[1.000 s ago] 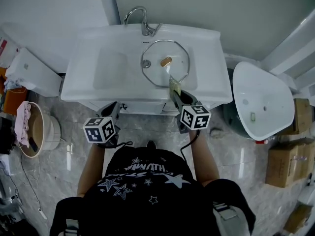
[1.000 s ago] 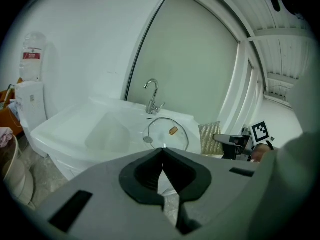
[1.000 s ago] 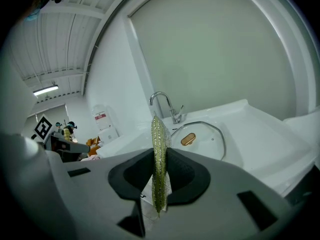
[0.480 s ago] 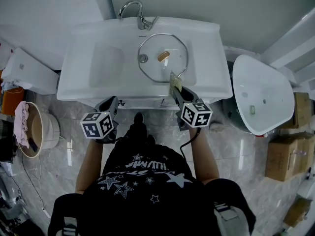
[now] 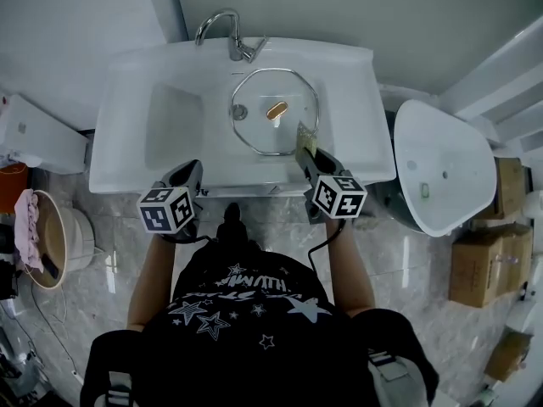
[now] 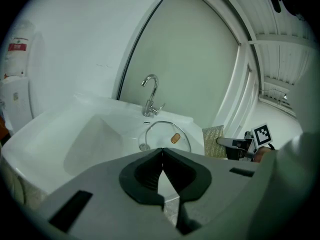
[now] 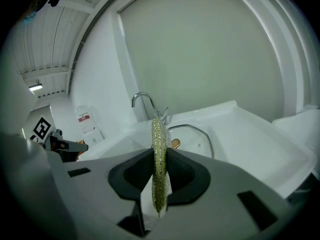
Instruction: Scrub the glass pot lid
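A white sink [image 5: 356, 100] is filling the middle of the head view, with a curved chrome faucet [image 5: 222, 28] standing at its back edge. A white tub [image 5: 441, 172] is sitting just right of the sink, cardboard boxes [image 5: 484, 270] beyond it, and a bucket [image 5: 59, 236] is standing at far left on the marbled floor. Nothing is lying between the grippers and the lid.

The lid [image 5: 288, 125] is lying flat in the sink's right bowl, below the faucet, knob up. Its metal rim is eight-sided, its glass clear, with the drain [image 5: 240, 111] showing through near its left edge. The oblong brown knob [image 5: 276, 109] is running diagonally, near-left to far-right.

The right gripper [image 5: 304, 153] is clamping a thin, glittery green-gold pad [image 7: 158, 129] on edge, its long axis running along the jaws toward the lid. The left gripper [image 6: 161, 151] is closed on nothing, hanging in front of the sink's near edge, well apart from the lid.
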